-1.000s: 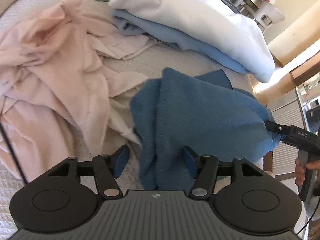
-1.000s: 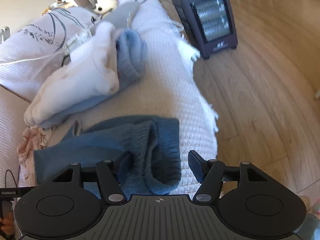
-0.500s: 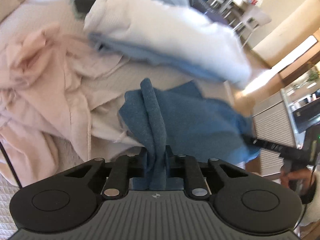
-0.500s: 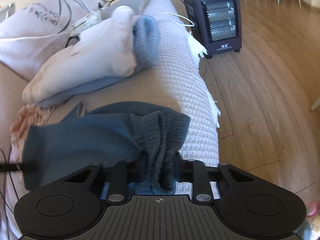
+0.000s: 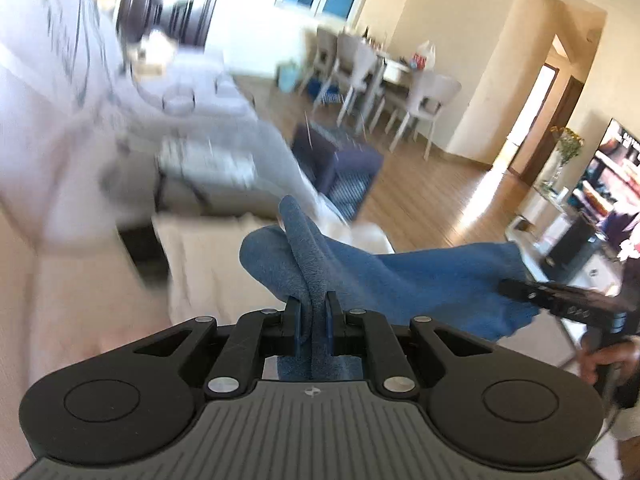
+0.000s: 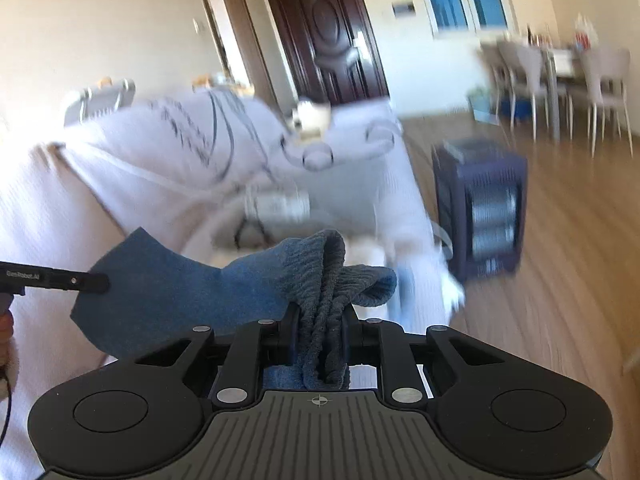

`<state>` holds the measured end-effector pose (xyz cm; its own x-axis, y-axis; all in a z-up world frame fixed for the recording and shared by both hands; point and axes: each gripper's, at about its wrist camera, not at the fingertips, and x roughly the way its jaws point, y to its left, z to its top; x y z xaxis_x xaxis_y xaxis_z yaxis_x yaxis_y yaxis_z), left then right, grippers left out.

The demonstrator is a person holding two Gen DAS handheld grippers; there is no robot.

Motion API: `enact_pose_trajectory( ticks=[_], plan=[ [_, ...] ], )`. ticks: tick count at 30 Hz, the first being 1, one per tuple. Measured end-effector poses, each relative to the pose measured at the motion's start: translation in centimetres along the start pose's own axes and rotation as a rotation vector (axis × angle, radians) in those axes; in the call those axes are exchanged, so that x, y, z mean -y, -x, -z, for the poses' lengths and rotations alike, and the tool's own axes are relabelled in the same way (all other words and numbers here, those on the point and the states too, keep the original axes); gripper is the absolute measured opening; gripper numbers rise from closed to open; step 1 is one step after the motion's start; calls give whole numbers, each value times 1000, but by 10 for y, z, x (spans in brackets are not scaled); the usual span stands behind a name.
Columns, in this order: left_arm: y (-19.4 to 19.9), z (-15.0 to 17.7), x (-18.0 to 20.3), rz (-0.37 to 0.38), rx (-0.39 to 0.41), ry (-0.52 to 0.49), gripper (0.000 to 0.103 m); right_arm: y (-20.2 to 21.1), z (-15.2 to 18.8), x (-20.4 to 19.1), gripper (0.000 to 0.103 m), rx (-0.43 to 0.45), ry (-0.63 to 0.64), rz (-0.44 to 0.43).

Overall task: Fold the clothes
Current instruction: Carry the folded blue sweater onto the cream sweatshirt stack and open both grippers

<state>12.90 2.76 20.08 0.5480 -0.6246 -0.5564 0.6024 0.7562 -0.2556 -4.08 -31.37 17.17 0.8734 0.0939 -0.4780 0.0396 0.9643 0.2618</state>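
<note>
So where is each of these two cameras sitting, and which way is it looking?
Left wrist: on the left gripper, looking along its fingers past the blue garment toward dining chairs; a hand shows at right.
Right wrist: on the right gripper, facing the sofa, door and heater.
Shared: garment, heater, chairs, each other's gripper.

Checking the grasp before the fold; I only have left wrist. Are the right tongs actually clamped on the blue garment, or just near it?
Observer: Clamped. In the right wrist view the right tongs pinch a bunched fold of the blue garment between the pads.
Operator: Which part of it?
Observer: The ribbed hem or cuff; the ribbing is bundled and droops over the jaws.
Operator: Anything near that side?
Observer: A dark space heater stands on the wood floor beside the sofa; in your view it is only a blur.
</note>
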Motion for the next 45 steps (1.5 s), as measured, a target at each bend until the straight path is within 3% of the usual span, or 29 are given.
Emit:
enact_pose_trajectory(
  ticks=[3, 6, 10, 14, 18, 20, 21, 22, 25, 28, 31, 32, 33, 34, 36, 45],
  plan=[
    [-1, -40, 0, -31, 77, -50, 10, -23, -35, -8, 20, 83, 23, 2],
    [-19, -68, -7, -59, 80, -55, 11, -47, -59, -7, 20, 102, 16, -6],
    [-88, -67, -41, -121, -67, 15, 12, -94, -57, 13, 20, 30, -34, 0],
    [-160, -31, -67, -191, -241, 47, 12, -146, -28, 33, 20, -85, -78, 41],
    [-195, -8, -81, -269, -325, 31, 38, -181, 4, 53, 24, -180, -101, 102],
    [-197, -4, -85, -286, -334, 33, 51, -182, 7, 61, 38, -180, -120, 121],
    [-192, -6, -86, -289, -327, 36, 60, -183, 9, 66, 52, -180, -129, 130],
    [-187, -8, -86, -291, -321, 39, 60, -183, 10, 69, 59, -179, -137, 138],
    [-167, -15, -81, -295, -297, 35, 57, -170, 3, 68, 60, -160, -138, 132],
    [-137, -24, -66, -273, -218, -10, 55, -150, -7, 53, 61, -109, -61, 170],
    [-118, -28, -46, -232, -161, -61, 37, -134, -16, 42, 61, -22, -30, 152],
    [-117, -28, -39, -222, -158, -73, 35, -131, -17, 38, 60, -26, -33, 119],
    [-115, -28, -32, -213, -155, -84, 31, -129, -17, 34, 56, -31, -35, 88],
    [-119, -27, -27, -205, -159, -98, 28, -132, -17, 29, 41, -43, -29, 63],
    [-132, -21, -15, -217, -189, -142, 25, -136, -12, 16, 26, -58, -6, 22],
    [-172, 13, -18, -202, -317, -123, 25, -156, 28, 4, 22, -136, 41, 22]
  ],
)
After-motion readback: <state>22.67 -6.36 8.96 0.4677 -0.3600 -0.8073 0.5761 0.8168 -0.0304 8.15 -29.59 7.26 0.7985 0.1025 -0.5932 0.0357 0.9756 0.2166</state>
